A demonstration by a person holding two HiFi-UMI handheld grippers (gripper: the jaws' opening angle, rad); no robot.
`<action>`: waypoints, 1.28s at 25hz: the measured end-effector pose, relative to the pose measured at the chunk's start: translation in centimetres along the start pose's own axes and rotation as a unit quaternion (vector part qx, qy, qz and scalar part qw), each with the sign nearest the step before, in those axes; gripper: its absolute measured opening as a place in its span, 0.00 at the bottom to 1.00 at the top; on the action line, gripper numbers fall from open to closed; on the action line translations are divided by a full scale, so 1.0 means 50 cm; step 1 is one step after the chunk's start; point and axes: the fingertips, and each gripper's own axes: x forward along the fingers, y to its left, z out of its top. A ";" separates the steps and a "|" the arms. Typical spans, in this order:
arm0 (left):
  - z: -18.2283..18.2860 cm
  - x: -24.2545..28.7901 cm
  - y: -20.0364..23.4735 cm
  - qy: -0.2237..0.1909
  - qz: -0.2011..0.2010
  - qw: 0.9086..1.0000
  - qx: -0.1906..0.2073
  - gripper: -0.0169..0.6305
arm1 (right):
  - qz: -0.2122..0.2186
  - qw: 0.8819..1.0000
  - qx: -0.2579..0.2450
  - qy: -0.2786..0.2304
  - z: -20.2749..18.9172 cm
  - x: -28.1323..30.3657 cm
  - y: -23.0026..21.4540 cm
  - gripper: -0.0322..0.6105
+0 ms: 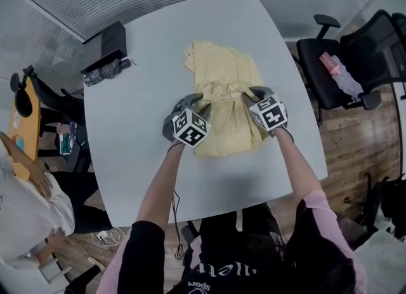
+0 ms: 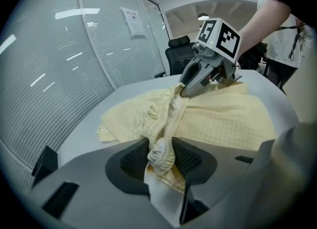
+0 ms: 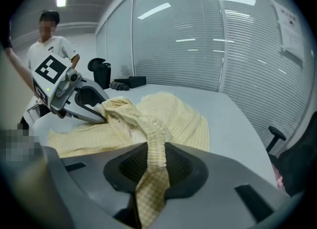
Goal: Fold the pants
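Pale yellow checked pants point(image 1: 227, 70) lie bunched on the white table point(image 1: 146, 102). My left gripper point(image 1: 198, 100) is shut on a gathered piece of the elastic waistband point(image 2: 161, 155), which shows pinched between its dark pads. My right gripper point(image 1: 249, 93) is shut on another stretch of the same waistband point(image 3: 155, 149). The two grippers sit close together over the middle of the cloth, with the waistband ridge point(image 1: 223, 89) raised between them. The right gripper point(image 2: 184, 91) shows in the left gripper view, nose down on the fabric. The left gripper point(image 3: 100, 116) shows in the right gripper view.
A black box point(image 1: 113, 37) and a folded umbrella point(image 1: 104, 72) sit at the table's far left corner. A black office chair point(image 1: 336, 73) with a pink bottle point(image 1: 333, 65) stands to the right. A person in white point(image 1: 25, 204) is at the left. Blinds cover glass walls point(image 2: 74, 50).
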 end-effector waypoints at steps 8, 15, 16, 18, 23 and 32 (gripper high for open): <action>-0.012 0.016 -0.011 -0.022 -0.048 0.995 -0.085 0.38 | 0.024 0.998 0.051 -0.004 -0.012 0.011 0.009 0.23; 0.036 -0.057 -0.004 -0.069 -0.043 0.993 -0.090 0.51 | 0.042 0.997 0.047 -0.050 0.046 -0.068 0.042 0.37; 0.051 -0.071 -0.006 -0.082 -0.039 0.992 -0.090 0.51 | 0.045 0.996 0.048 -0.063 0.058 -0.083 0.049 0.37; 0.085 -0.104 -0.011 -0.104 -0.031 0.990 -0.089 0.51 | 0.051 0.994 0.044 -0.084 0.080 -0.115 0.067 0.37; 0.166 -0.199 -0.040 -0.161 -0.018 0.981 -0.105 0.51 | 0.066 0.987 0.049 -0.137 0.120 -0.212 0.115 0.36; 0.211 -0.361 -0.147 -0.205 -0.006 0.967 -0.151 0.50 | 0.085 0.975 0.084 -0.186 0.094 -0.399 0.200 0.28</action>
